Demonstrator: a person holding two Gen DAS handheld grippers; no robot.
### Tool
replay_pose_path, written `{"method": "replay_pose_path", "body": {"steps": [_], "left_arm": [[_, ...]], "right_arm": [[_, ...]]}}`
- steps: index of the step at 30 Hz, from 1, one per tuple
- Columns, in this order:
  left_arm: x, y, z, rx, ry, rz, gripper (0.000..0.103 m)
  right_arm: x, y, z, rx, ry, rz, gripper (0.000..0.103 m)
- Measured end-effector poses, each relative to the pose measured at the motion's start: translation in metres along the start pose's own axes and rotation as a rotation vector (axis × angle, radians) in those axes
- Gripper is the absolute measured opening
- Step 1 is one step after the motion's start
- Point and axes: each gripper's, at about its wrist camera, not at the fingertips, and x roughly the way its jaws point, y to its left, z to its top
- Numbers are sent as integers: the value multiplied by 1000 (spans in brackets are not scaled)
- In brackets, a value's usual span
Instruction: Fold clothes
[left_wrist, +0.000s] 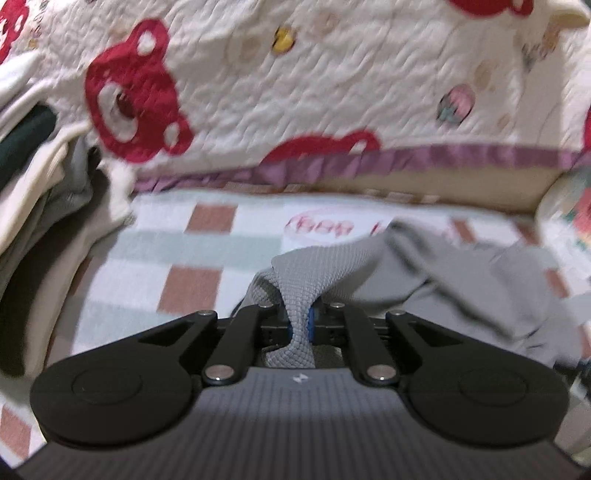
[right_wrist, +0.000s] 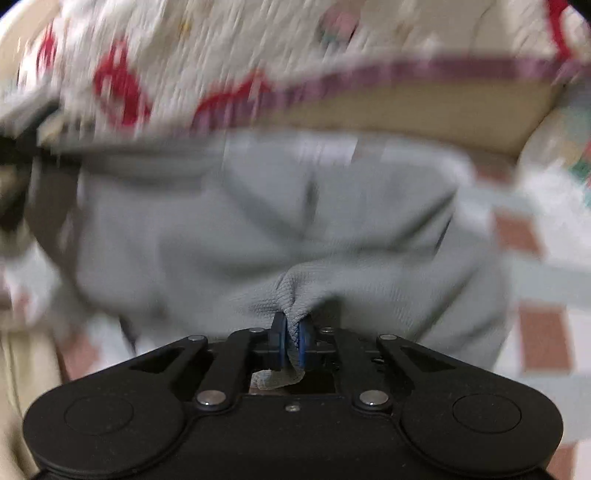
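While level, both grippers (left_wrist: 300, 325) (right_wrist: 291, 341), clamping garment (left_wrist: 424, 280) (right_wrist: 258, 221).

Two close wrist views forward over a checkered sheet (left_wrist: 207, 258), shared quilt (left_wrist: 332, 92) beyond.

surface: bed with checked sheet (left_wrist: 155, 254), pink and pale-green squares | 9 o'clock: stack of folded clothes (left_wrist: 40, 177) | 3 o'clock: grey waffle-knit garment (left_wrist: 480, 273) lying crumpled | 12 o'clock: bear-print quilt (left_wrist: 295, 81), purple-edged
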Motion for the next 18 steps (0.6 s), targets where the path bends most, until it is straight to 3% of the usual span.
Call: {"method": "replay_pose_path", "body": {"steps": [3, 5, 7, 10, 14, 18], "left_arm": [[10, -8, 28, -43, -49, 5, 10], [24, -4, 41, -129, -90, -3, 25], [31, -6, 47, -154, -105, 7, 25], [32, -18, 32, -73, -99, 4, 33], [37, -36, -18, 70, 17, -85, 42], [60, -62, -58, 238, 130, -59, 42]], "right_arm": [[-45, -20, 49, 26, -178, -60, 7], [-52, -37, 77, -45, -228, -186, 7], [-37, -56, 98, -107, -238, -321, 7], [8, -95, 112, -29, -178, -422, 7], [43, -128, 101, 109, -130, -390, 7], [53, -125, 86, 82, -130, -415, 7]]}}
